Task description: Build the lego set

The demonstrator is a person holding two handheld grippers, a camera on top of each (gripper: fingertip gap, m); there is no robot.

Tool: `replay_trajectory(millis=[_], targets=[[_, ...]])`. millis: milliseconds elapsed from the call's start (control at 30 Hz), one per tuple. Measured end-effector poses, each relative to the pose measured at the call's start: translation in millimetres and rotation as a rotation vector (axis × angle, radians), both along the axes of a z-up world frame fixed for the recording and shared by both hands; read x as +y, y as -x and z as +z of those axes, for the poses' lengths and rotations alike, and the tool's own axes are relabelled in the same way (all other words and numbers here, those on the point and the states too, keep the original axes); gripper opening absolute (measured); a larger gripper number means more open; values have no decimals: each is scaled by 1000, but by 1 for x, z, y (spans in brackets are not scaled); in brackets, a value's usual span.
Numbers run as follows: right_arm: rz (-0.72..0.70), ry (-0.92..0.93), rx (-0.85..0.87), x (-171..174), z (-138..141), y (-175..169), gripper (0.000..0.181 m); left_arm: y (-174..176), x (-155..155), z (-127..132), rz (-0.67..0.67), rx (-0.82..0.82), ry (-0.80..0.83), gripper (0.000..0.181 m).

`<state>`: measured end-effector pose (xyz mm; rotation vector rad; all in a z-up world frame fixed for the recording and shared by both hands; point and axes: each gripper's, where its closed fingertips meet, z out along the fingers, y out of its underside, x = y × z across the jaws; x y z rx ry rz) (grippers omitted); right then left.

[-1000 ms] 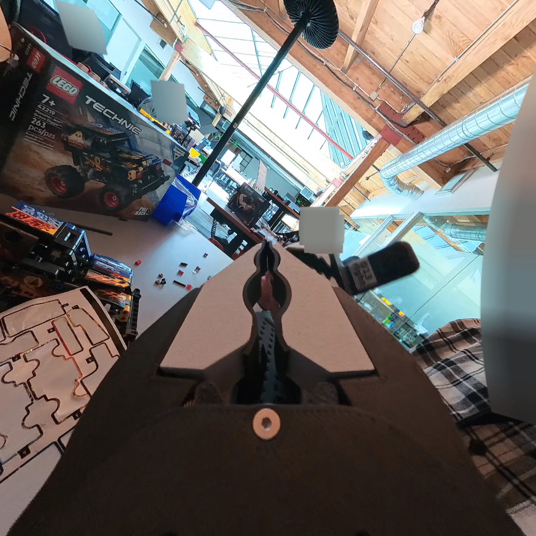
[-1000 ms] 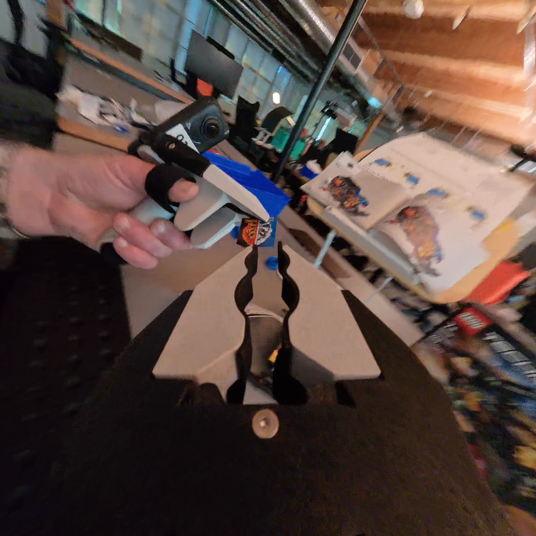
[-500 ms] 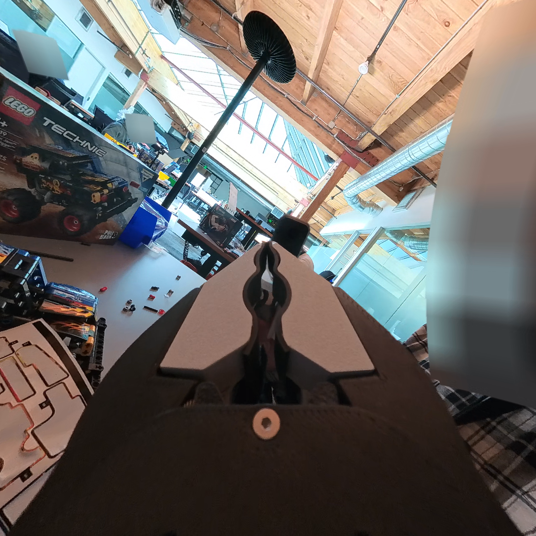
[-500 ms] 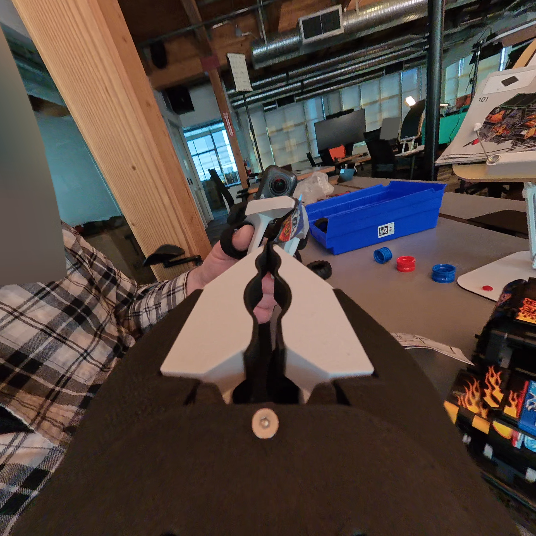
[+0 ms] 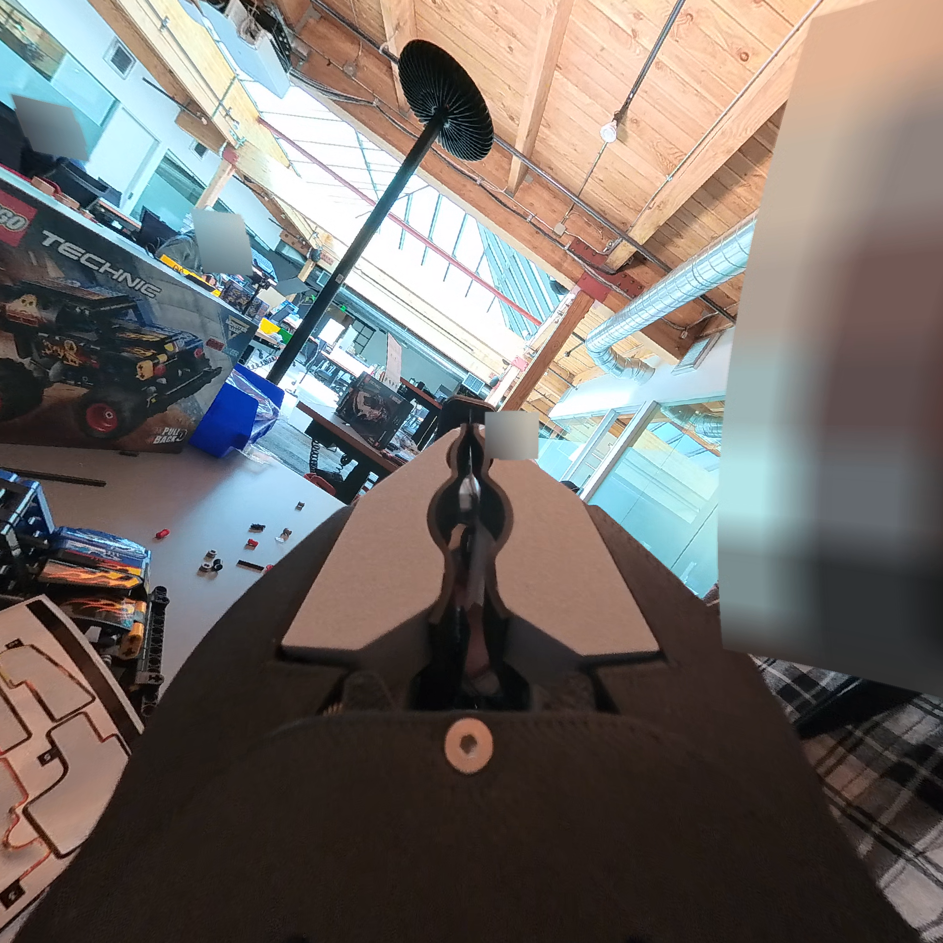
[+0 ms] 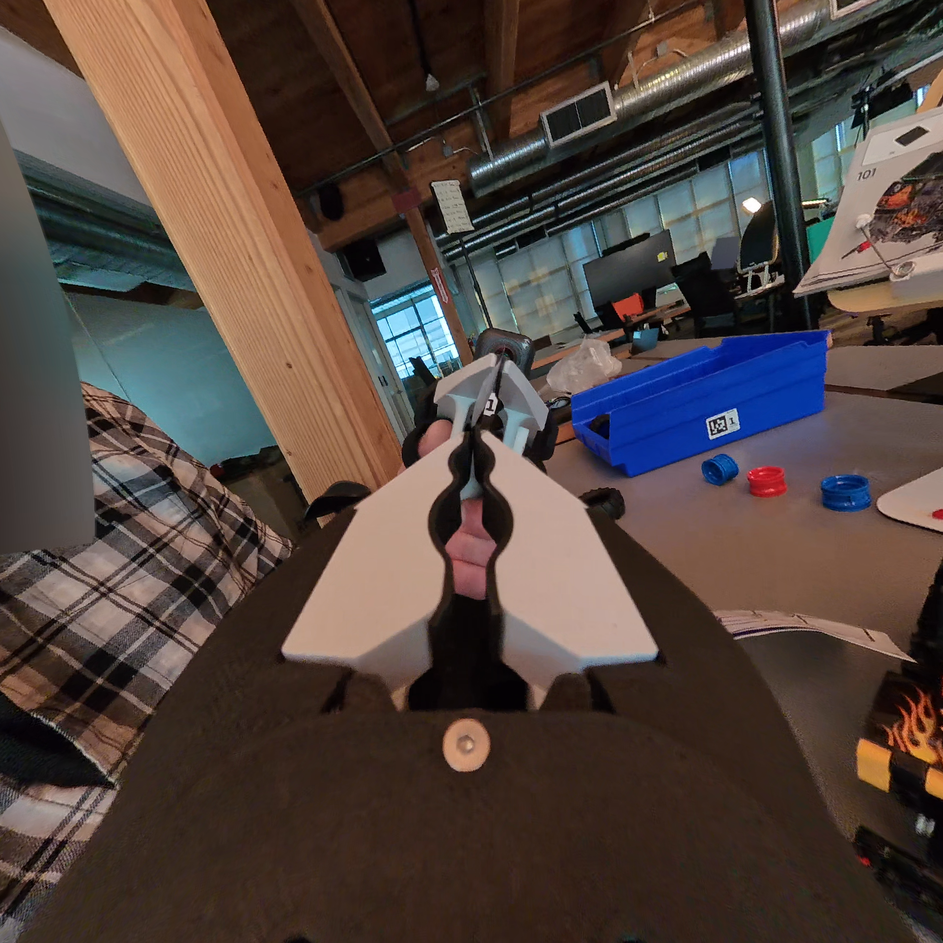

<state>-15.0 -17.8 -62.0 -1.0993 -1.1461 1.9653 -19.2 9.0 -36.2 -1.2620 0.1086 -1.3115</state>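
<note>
Grippers are raised tip to tip above the bench (image 6: 740, 551): left gripper (image 5: 470, 433) and right gripper (image 6: 474, 439) both closed, contents indiscernible.

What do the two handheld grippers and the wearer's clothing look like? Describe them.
Both the left gripper and the right gripper have pale grey wedge fingers with wavy black inner edges on a dark textured body with one silver screw. The sleeve is black-and-white plaid.

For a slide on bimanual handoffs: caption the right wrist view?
Right tool meets the left tool tip to tip above the table, beside a blue bin and loose wheel rims.
</note>
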Motion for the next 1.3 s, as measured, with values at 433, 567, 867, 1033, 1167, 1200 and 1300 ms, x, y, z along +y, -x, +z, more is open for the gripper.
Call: replay_trajectory(millis=[433, 567, 867, 1033, 1167, 1200, 1300], targets=[[-86, -60, 69, 3, 8, -7, 0, -2, 2, 2, 94, 84, -42, 0], [-144, -102, 96, 4, 10, -12, 0, -2, 4, 1, 117, 91, -42, 0], [-151, -13, 103, 15, 7, -9, 1, 17, -1, 16, 159, 1, -70, 0], [-106, 12, 77, 8, 7, -1, 14, 7, 1, 7, 97, -15, -34, 0], [-84, 10, 84, 6, 9, 2, 1, 4, 3, 6, 73, -38, -30, 0], [-80, 6, 88, 5, 9, 3, 0, 4, 3, 6, 72, -42, -29, 0], [-79, 10, 114, 5, 12, 0, 0, 3, 3, 6, 63, -56, -31, 0]])
